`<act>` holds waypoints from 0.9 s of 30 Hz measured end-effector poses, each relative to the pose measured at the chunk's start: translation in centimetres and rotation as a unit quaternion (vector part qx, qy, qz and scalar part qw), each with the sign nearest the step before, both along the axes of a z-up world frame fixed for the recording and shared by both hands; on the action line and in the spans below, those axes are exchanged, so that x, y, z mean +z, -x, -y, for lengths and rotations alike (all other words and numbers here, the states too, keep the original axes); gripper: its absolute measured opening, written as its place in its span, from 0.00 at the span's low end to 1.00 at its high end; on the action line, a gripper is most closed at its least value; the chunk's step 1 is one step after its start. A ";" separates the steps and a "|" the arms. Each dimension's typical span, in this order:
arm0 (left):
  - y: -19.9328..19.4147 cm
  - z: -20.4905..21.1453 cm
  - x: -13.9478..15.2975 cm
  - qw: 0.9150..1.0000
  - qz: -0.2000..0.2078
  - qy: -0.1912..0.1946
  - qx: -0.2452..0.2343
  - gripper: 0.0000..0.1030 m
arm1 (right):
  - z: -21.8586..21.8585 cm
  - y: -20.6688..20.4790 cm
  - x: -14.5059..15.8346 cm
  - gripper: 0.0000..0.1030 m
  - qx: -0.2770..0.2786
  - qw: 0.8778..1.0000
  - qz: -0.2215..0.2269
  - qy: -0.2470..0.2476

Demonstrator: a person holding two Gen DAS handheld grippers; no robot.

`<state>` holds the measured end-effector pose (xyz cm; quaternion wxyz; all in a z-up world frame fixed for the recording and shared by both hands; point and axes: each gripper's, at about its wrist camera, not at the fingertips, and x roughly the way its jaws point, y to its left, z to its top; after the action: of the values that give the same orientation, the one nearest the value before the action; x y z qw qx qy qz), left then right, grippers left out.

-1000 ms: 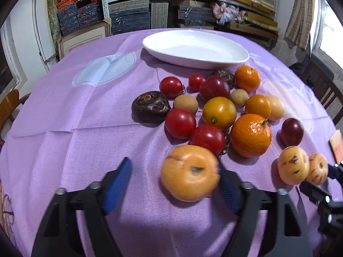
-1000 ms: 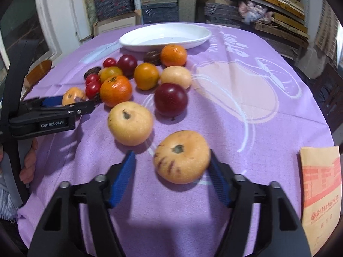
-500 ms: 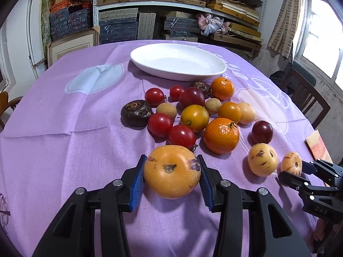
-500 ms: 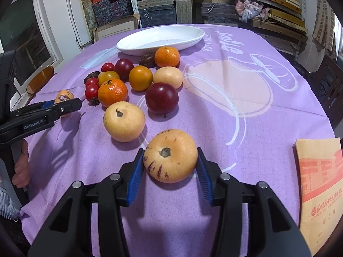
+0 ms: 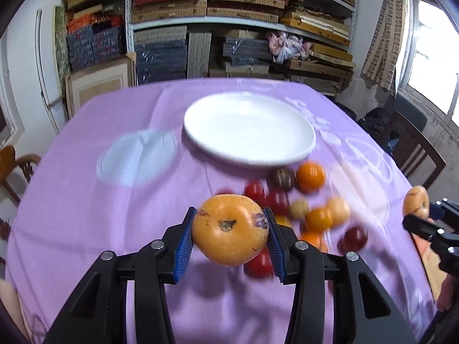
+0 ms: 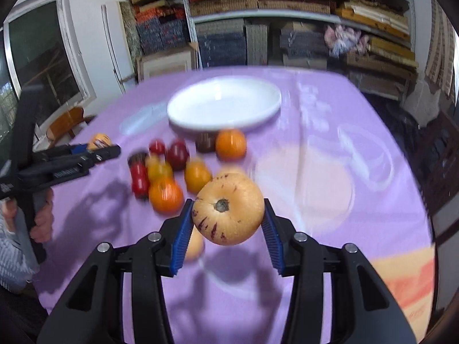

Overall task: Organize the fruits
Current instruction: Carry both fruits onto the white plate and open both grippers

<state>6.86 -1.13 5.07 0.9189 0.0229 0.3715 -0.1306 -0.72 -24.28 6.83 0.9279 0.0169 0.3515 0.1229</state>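
Note:
My left gripper (image 5: 229,236) is shut on a large orange-yellow fruit (image 5: 230,230) and holds it above the purple tablecloth (image 5: 86,215). My right gripper (image 6: 226,218) is shut on a pale yellow fruit with purple streaks (image 6: 228,213), also lifted off the cloth. An empty white plate (image 5: 249,129) lies at the far middle of the table; it also shows in the right wrist view (image 6: 223,106). A blurred cluster of tomatoes, oranges and small fruits (image 5: 298,206) lies between the grippers and the plate. The right gripper with its fruit shows at the left view's right edge (image 5: 430,223).
A pale round print (image 5: 137,157) marks the cloth left of the plate. An orange paper packet (image 6: 407,281) lies at the table's right edge. Wooden chairs (image 5: 413,143) stand around the table. Shelves of stacked mats (image 5: 229,14) fill the back wall.
Both grippers have lifted their fruits off the cloth and moved forward toward the plate. The view is blurred by motion. One second ago both were open around the fruits.

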 end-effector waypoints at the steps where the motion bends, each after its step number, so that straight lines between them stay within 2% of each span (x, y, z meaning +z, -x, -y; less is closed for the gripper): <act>1: -1.2 0.4 0.5 1.000 0.004 -0.001 0.001 0.45 | -0.2 -1.6 0.9 0.44 -0.002 1.000 0.009 0.004; 3: -3.8 1.3 1.2 1.000 0.008 -0.002 0.009 0.45 | -0.6 -5.4 1.8 0.44 -0.002 1.000 0.013 0.012; 6: -7.9 2.7 1.0 1.000 0.001 -0.011 0.019 0.45 | -1.3 -11.5 1.0 0.44 -0.006 1.000 -0.009 0.022; 10: -12.6 3.6 -1.2 0.999 -0.040 -0.015 0.027 0.45 | -2.1 -18.0 -1.4 0.44 -0.009 0.999 -0.041 0.034; 13: -14.8 3.7 -3.0 0.997 -0.068 -0.021 0.027 0.45 | -2.6 -21.1 -3.3 0.44 -0.008 0.997 -0.065 0.041; 17: -16.3 3.6 -4.3 0.996 -0.081 -0.019 0.027 0.45 | -3.5 -23.1 -5.3 0.44 -0.004 0.995 -0.077 0.066; 19: -16.5 3.5 -4.2 0.996 -0.084 -0.010 0.024 0.51 | -4.0 -23.6 -5.6 0.45 0.002 0.994 -0.076 0.078; 21: -16.3 3.6 -3.7 0.997 -0.075 -0.007 0.022 0.59 | -4.2 -23.4 -5.1 0.46 -0.003 0.994 -0.060 0.087; 24: -15.8 3.6 -2.8 0.998 -0.062 -0.012 0.021 0.60 | -3.8 -22.8 -4.1 0.53 -0.007 0.996 -0.046 0.079; 27: -15.0 2.7 -2.1 0.998 -0.063 -0.001 0.031 0.60 | -2.9 -21.1 -2.2 0.54 -0.015 0.998 -0.023 0.061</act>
<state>21.87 -3.79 3.01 0.8971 0.0046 0.4297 -0.1031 20.42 -21.40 4.65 0.9204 -0.0318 0.3797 0.0870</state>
